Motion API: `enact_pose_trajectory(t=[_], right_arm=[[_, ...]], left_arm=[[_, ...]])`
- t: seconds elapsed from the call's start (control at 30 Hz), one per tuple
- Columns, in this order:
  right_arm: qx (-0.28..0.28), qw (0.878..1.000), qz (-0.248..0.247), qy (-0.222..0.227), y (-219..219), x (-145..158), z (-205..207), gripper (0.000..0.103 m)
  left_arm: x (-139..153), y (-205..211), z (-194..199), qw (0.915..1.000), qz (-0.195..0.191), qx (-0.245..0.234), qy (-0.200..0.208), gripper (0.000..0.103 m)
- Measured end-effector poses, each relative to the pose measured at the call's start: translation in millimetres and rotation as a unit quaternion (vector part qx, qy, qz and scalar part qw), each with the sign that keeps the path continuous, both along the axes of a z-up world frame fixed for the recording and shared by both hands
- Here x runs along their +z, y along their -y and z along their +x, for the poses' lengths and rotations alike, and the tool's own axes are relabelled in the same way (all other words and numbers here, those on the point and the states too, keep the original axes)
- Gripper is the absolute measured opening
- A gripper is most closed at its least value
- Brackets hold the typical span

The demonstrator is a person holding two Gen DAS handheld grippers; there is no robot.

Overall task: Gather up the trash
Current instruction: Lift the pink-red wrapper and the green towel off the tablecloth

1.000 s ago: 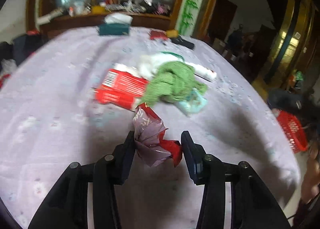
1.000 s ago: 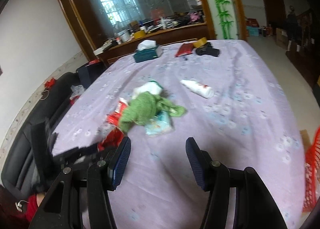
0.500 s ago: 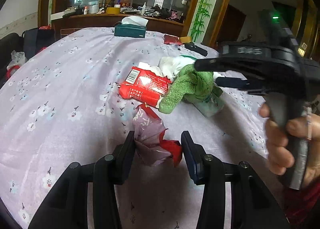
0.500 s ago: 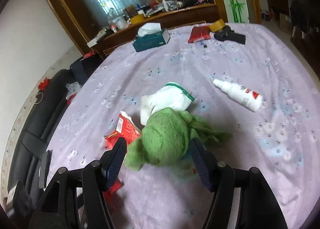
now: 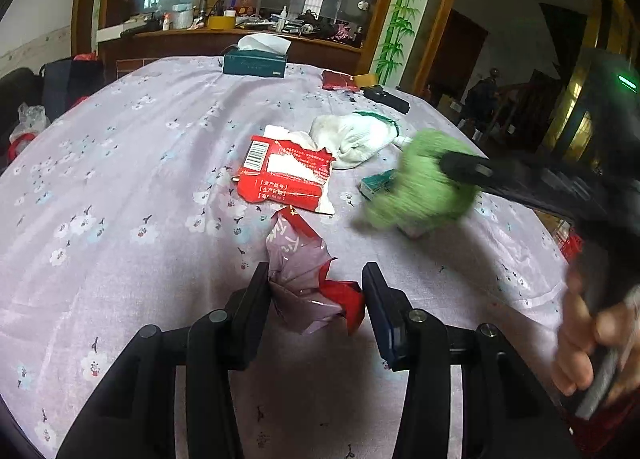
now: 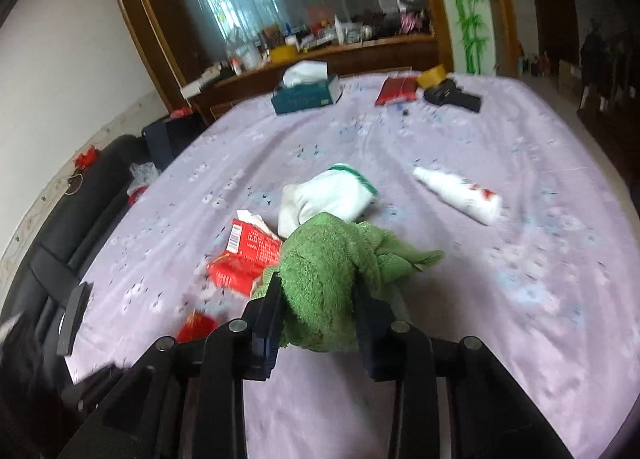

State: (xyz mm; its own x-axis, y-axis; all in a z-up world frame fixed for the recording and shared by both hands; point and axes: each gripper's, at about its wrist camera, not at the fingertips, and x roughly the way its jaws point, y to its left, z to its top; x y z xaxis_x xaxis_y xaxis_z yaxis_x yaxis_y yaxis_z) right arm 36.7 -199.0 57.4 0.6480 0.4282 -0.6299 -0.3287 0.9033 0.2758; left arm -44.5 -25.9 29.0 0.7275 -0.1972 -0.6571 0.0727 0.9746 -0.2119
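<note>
Two loads are riding in your grippers at once. Your left gripper (image 5: 316, 299) is pinching the crumpled red-and-silver wrapper (image 5: 308, 279) between its jaws, just above the purple flowered tablecloth (image 5: 120, 179). Your right gripper (image 6: 318, 311) is squeezing the green towel (image 6: 336, 283), which is looking bulky and soft.

You are risking a slip on both sides: the foil wrapper is only caught by its creased lower folds and may slide free if you are swinging fast, and the towel is trailing a loose corner that could be dragging the small teal packet (image 5: 378, 183) or the torn red package (image 5: 286, 175) off with it.

Writing is scarce: the torn red package is showing a barcode and white Chinese lines, too small to read reliably; the wrapper is bearing pale characters I cannot make out. Lettering on the white bottle (image 6: 460, 195) is blurred.
</note>
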Motion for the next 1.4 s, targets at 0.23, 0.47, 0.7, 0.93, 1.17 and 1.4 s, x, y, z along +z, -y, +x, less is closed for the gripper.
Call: enact_pose_trajectory(t=[0.23, 0.47, 0.7, 0.93, 1.17, 1.4], right_arm=[[-0.031, 0.996, -0.014, 0.086, 29.0, 2.5, -70.4, 0.034], [-0.059, 0.992, -0.018, 0.111, 47.3, -4.3, -93.9, 0.034], [-0.067, 0.993, -0.011, 0.100, 57.7, -9.4, -93.3, 0.034], [-0.071, 0.992, -0.020, 0.103, 56.7, -9.8, -95.1, 0.034], [-0.076, 0.991, -0.025, 0.103, 55.5, -9.7, -97.4, 0.034], [-0.078, 0.992, -0.023, 0.096, 58.3, -9.9, -95.8, 0.034]], left_arm=[[2.2, 16.3, -2.5, 0.9998, 0.017, -0.008, 0.010, 0.044], [2.2, 42.4, -4.3, 0.9986, 0.039, -0.030, 0.016, 0.044], [0.7, 42.8, -3.7, 0.9985, 0.044, -0.029, 0.012, 0.044], [0.1, 43.8, -2.9, 0.9985, 0.045, -0.028, 0.011, 0.045], [-0.1, 43.2, -2.6, 0.9985, 0.045, -0.029, 0.011, 0.044], [-0.1, 43.2, -2.5, 0.9985, 0.045, -0.029, 0.011, 0.044]])
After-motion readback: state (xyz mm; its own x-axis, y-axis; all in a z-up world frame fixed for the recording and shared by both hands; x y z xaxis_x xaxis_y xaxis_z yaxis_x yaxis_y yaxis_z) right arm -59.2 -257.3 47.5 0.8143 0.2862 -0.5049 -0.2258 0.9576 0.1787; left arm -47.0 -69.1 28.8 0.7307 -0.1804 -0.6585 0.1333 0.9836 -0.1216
